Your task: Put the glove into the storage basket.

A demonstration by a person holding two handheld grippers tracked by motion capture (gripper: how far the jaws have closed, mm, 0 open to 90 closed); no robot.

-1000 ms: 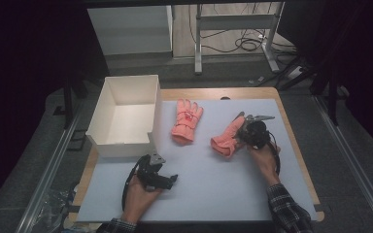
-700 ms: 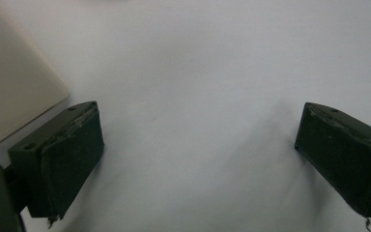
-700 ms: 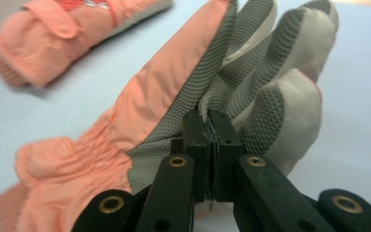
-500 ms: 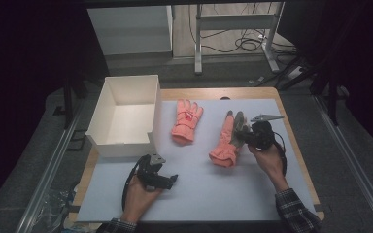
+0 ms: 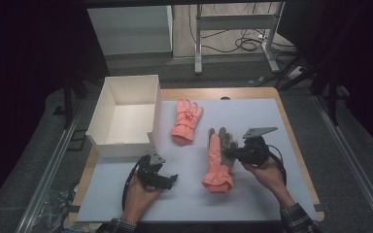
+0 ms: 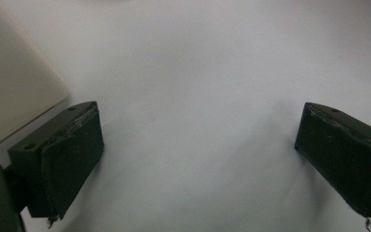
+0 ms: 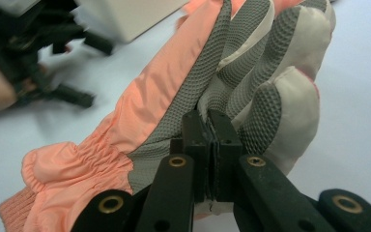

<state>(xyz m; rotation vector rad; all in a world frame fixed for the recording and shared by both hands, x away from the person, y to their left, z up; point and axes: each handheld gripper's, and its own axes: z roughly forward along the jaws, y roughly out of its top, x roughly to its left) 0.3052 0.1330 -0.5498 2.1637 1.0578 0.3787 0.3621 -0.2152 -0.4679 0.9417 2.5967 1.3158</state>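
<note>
Swung round since the earlier high view: near glove (image 5: 218,162) now palm-side up, grey grip fabric showing, cuff dragged toward the person's edge of the table (image 5: 252,204). Previously slanted, coral back up, nearer the middle of the white mat.

Right gripper (image 5: 232,154) clamped on the near glove, jaws pressed together on a pinch of grey palm fabric close to the base of the fingers; same pinch plain in the right gripper view (image 7: 211,145). Left gripper (image 5: 171,179) idle on the mat, jaws spread wide with nothing between them, bare white surface ahead in the left gripper view (image 6: 198,159).

Key relation: long axis of the near glove running almost straight away from the person, cuff nearest, fingertips pointing toward the far edge. Right gripper biting in from the glove's right side, across that axis. Second glove (image 5: 186,121) lying back-up farther off, just beside the white box (image 5: 126,145), roughly parallel. Box to the left and beyond both gloves, open top.

Judged next call: carrying the held glove leftward and away, toward its mate or into the box. Left gripper nearer the box and the cuff end, well placed to steady the hanging cuff. Risk: thin pinch of fabric slipping, cuff trailing across the mat.
</note>
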